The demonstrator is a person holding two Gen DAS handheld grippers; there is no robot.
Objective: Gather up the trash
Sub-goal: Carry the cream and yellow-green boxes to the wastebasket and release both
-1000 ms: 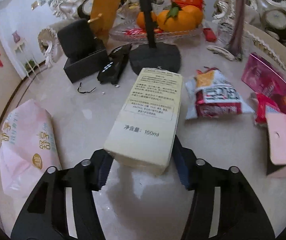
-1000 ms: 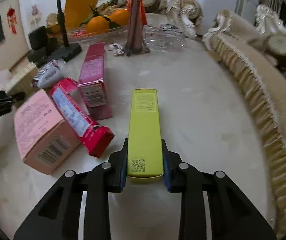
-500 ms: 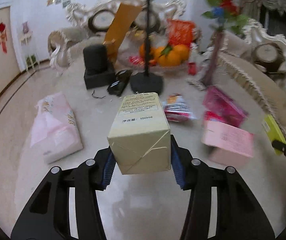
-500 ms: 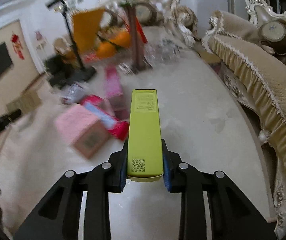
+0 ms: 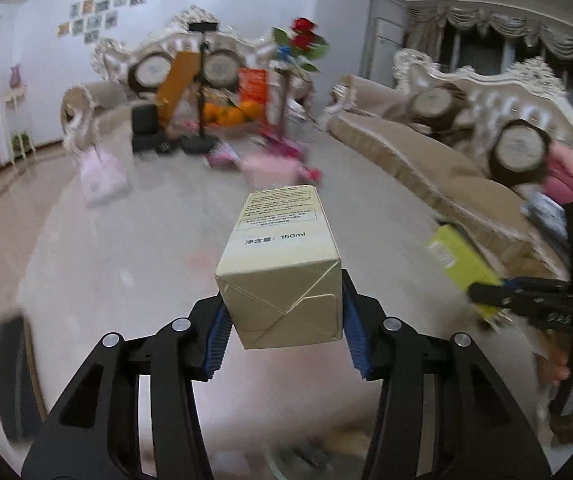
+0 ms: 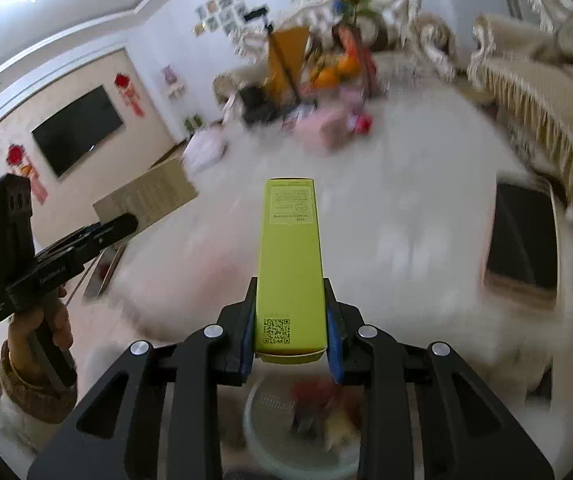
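Left gripper (image 5: 284,332), pointed forward and somewhat downward, jaws clamped on the near end of a cream carton (image 5: 282,268), blue pads flat against its two sides. Right gripper (image 6: 290,340), similarly pitched, jaws narrowly closed on a slim yellow-green box (image 6: 290,264). Each tool is carried by a bare hand (image 6: 38,328) wrapped around its handle.

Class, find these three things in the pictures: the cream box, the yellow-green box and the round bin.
cream box (image 5: 282,240): left wrist view, printed top face.
yellow-green box (image 6: 290,264): right wrist view, long top face.
round bin (image 6: 262,436): right wrist view, pale inner wall.
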